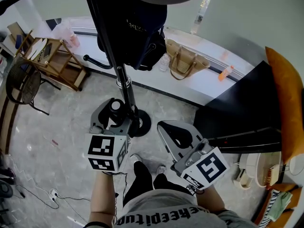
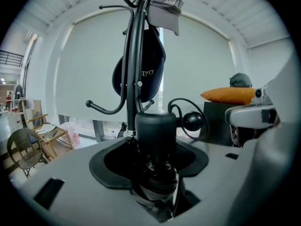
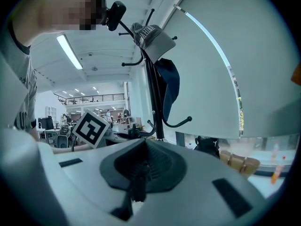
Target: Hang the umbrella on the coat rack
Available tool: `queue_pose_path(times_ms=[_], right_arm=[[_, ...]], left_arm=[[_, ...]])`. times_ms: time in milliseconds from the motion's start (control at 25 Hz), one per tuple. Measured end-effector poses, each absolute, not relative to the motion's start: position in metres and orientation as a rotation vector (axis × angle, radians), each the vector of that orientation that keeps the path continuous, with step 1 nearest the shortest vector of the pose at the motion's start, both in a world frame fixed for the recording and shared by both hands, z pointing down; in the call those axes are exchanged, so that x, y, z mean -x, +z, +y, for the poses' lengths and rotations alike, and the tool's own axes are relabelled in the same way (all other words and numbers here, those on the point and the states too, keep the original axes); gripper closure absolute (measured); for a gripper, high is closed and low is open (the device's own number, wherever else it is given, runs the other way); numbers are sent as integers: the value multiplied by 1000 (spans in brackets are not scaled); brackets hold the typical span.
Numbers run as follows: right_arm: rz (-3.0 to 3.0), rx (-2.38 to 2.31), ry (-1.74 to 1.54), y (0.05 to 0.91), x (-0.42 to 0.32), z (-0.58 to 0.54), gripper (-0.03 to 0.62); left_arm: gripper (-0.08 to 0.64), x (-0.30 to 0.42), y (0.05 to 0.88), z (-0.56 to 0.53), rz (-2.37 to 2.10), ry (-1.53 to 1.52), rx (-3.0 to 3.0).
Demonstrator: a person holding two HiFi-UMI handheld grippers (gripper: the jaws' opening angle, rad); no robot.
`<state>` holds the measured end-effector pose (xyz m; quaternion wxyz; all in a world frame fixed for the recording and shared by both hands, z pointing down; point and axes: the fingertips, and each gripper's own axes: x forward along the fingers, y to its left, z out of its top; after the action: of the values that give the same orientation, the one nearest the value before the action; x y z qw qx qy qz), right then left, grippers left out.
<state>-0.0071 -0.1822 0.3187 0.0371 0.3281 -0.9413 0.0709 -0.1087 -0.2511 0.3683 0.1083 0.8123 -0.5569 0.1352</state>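
My left gripper [image 1: 115, 113] is shut on a folded black umbrella [image 1: 115, 105], held upright close to the black coat rack pole [image 1: 124, 87]. In the left gripper view the umbrella's round black end [image 2: 155, 131] stands between the jaws, right in front of the coat rack [image 2: 134, 69]. A curved hook with a ball tip [image 2: 193, 121] sits just right of it. A grey cap [image 2: 164, 6] and a dark bag [image 2: 143, 67] hang higher up. My right gripper [image 1: 165, 129] is shut and holds nothing, low and right of the rack base [image 1: 141, 123]. The right gripper [image 3: 141, 168] faces the coat rack [image 3: 154, 98].
A wicker chair [image 1: 21, 82] and a wooden shelf stand [image 1: 54, 56] are at the left. A tan handbag [image 1: 185, 61] and a bottle [image 1: 164, 63] rest by the window ledge. A black cabinet [image 1: 242, 118] with an orange cushion [image 1: 285, 103] is at the right.
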Motion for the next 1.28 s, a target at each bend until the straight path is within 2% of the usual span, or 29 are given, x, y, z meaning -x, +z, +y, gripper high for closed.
queue_pose_path(times_ms=[760,1280], right_arm=[[-2902,-997,217,318,12,-188,581],[-2946,-780,166,316,68,-176,581]], left_arm=[[310,108,366,-255,-1662,494,-2377],[310,107,369,-253,-1641,496,-2385]])
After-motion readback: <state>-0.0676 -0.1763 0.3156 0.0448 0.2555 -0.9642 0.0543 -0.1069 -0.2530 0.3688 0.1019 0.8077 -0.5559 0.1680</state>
